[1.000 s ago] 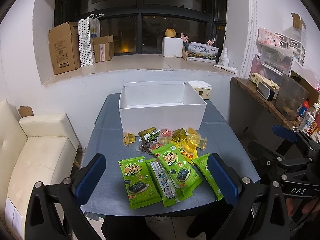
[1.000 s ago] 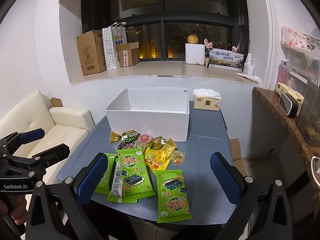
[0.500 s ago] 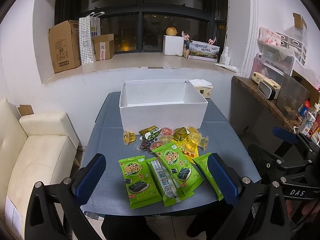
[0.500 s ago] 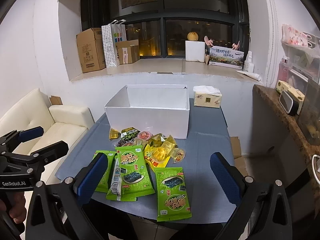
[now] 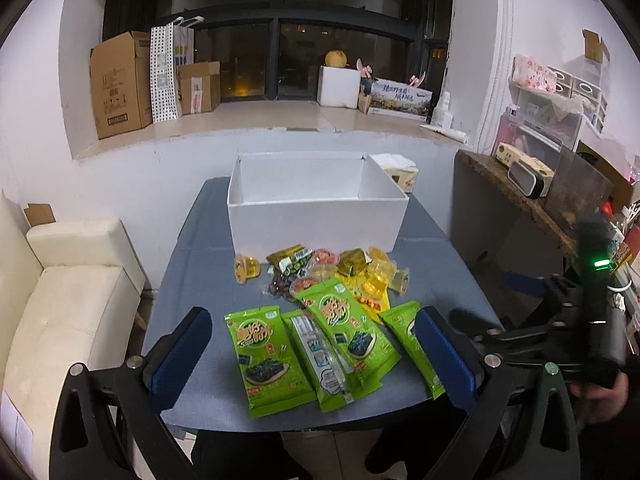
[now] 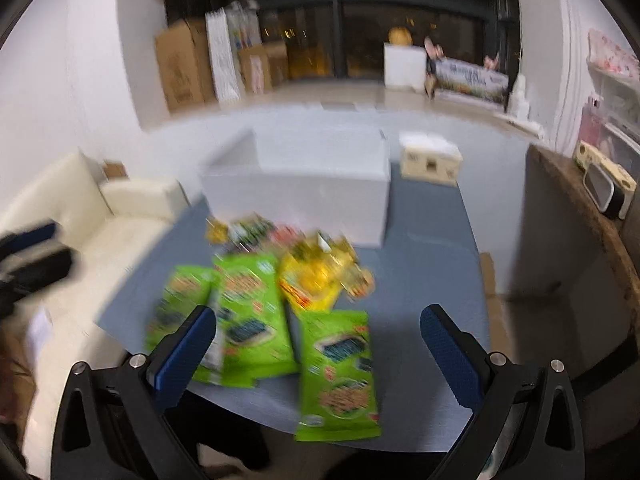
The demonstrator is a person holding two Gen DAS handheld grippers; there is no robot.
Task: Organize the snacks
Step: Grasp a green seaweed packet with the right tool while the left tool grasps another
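Observation:
Several green seaweed snack packets [image 5: 344,332] lie near the front edge of the blue-grey table [image 5: 188,280], with a yellow packet and small jelly cups [image 5: 378,278] behind them. An empty white box [image 5: 316,216] stands open further back. My left gripper [image 5: 312,354] is open and empty above the table's front edge. My right gripper [image 6: 318,354] is open and empty over the green packets [image 6: 338,368], and its view is blurred. The box [image 6: 304,196] also shows in the right wrist view. The right gripper shows at the right of the left wrist view [image 5: 568,320].
A tissue box [image 5: 398,170] sits behind the white box. A cream sofa [image 5: 60,308] stands left of the table. A wooden side shelf [image 5: 516,200] with clutter is on the right. Cardboard boxes [image 5: 120,84] sit on the window ledge.
The right gripper has moved forward and down toward the green packets, blurring its view. The left gripper has come slightly closer to the table. Both stay open.

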